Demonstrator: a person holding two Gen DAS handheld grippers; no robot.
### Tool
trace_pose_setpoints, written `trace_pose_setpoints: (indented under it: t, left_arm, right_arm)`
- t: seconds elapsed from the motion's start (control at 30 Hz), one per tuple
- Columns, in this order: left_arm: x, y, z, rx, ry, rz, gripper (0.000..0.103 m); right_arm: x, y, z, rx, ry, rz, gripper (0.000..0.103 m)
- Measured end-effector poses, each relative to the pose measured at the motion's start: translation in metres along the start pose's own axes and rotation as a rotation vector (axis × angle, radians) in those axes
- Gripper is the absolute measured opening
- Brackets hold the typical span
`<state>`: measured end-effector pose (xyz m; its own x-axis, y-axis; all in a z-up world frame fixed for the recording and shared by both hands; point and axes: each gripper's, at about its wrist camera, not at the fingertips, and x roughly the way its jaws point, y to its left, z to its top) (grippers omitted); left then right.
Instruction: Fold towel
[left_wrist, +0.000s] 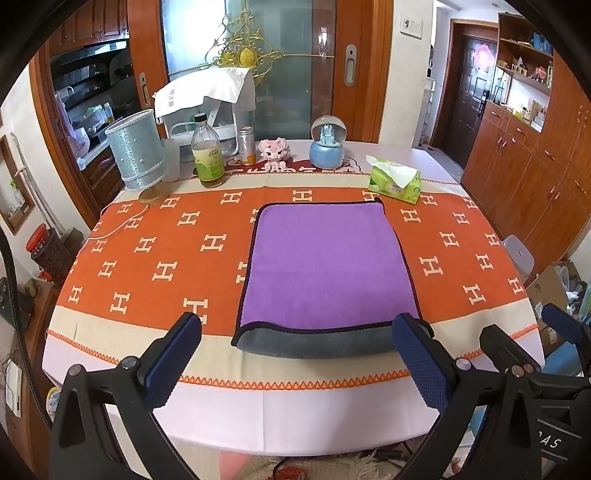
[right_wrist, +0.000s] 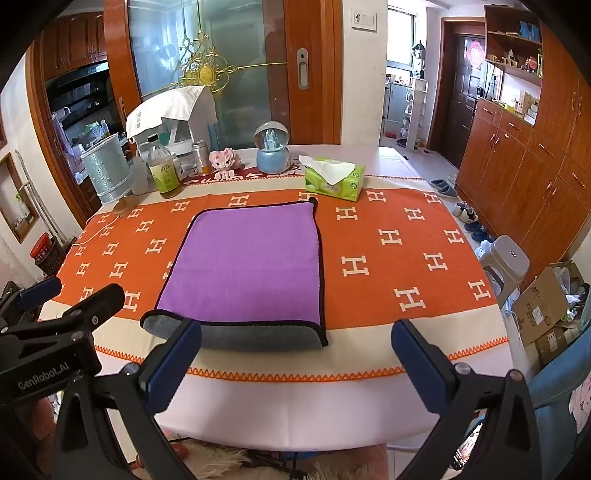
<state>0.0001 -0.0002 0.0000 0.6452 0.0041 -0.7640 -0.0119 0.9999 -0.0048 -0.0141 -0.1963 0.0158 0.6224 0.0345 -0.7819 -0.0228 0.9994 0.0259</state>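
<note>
A purple towel (left_wrist: 325, 258) with a dark trim lies flat on the orange patterned tablecloth (left_wrist: 155, 258), folded over, its grey underside showing along the near edge (left_wrist: 314, 345). It also shows in the right wrist view (right_wrist: 247, 262). My left gripper (left_wrist: 295, 354) is open and empty, hovering just short of the towel's near edge. My right gripper (right_wrist: 295, 354) is open and empty, near the towel's near right corner. The right gripper also appears at the right of the left wrist view (left_wrist: 535, 332), and the left gripper at the left of the right wrist view (right_wrist: 70, 295).
Along the table's far side stand a silver-blue lamp (left_wrist: 136, 151), an oil bottle (left_wrist: 207, 151), a can (left_wrist: 246, 146), a pink toy (left_wrist: 273, 149), a blue snow globe (left_wrist: 328, 142) and a green tissue pack (left_wrist: 395, 181). A stool (right_wrist: 506, 262) and cardboard boxes (right_wrist: 543, 306) stand on the right.
</note>
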Motion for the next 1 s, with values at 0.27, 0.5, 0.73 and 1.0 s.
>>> trace_pose_setpoints:
  t: [0.27,0.5,0.73,1.0]
  left_arm:
    - [-0.0007,0.0008,0.0000,-0.002,-0.001,-0.003,0.102]
    - [0.0004,0.0001,-0.0003,0.001,0.005,0.000,0.102]
    - [-0.0002,0.0003,-0.0001,0.003,0.006,0.003,0.102]
    - [0.0020,0.0029,-0.0052,0.008,0.002,0.008,0.102]
  right_arm:
    - [0.0004,0.0002,0.0009,0.001,0.003,0.001,0.103]
    - [0.0013,0.0005,0.0013,0.001,0.003,0.000,0.103]
    - [0.0010,0.0002,0.0018,0.001,0.001,0.001,0.103]
    - [0.0011,-0.0005,0.0016,0.002,0.000,0.003,0.103]
